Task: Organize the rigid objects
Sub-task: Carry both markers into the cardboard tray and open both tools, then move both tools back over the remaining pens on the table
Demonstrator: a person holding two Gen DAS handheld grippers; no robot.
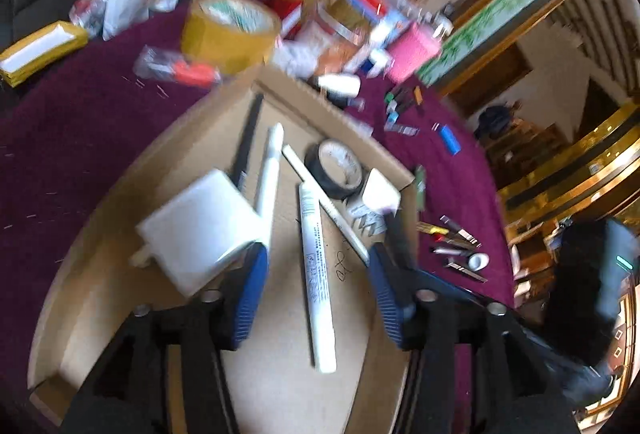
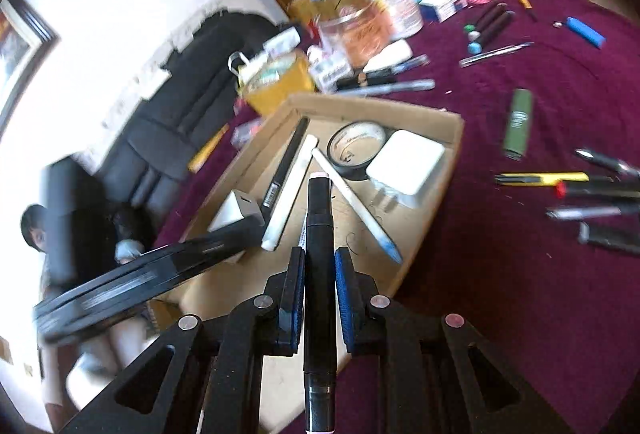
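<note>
Inside the cardboard tray (image 1: pixel 208 121) you already have a fair haul: a black pen along the far side, two white markers (image 1: pixel 316 274), a slim white stick, a roll of black tape (image 1: pixel 336 169) and two white power adapters (image 1: pixel 200 230). Your left gripper (image 1: pixel 318 298) hangs over the tray with its jaws spread and nothing pinched; one white marker lies on the tray floor between its fingers, so that drop looks done. Your right gripper (image 2: pixel 318 294) is pinching a black marker (image 2: pixel 318 234), which stands out lengthwise ahead of the pads, above the tray's near edge, so it seems next to go in. Plenty is left on the purple worktop (image 2: pixel 520 294): a yellow-handled cutter (image 2: pixel 540 178), a green lighter-like stick (image 2: pixel 519 123), a blue lighter (image 2: pixel 586 33) and several pens to the right of the tray, plus more near the jars behind it. I would judge you roughly half through.
</note>
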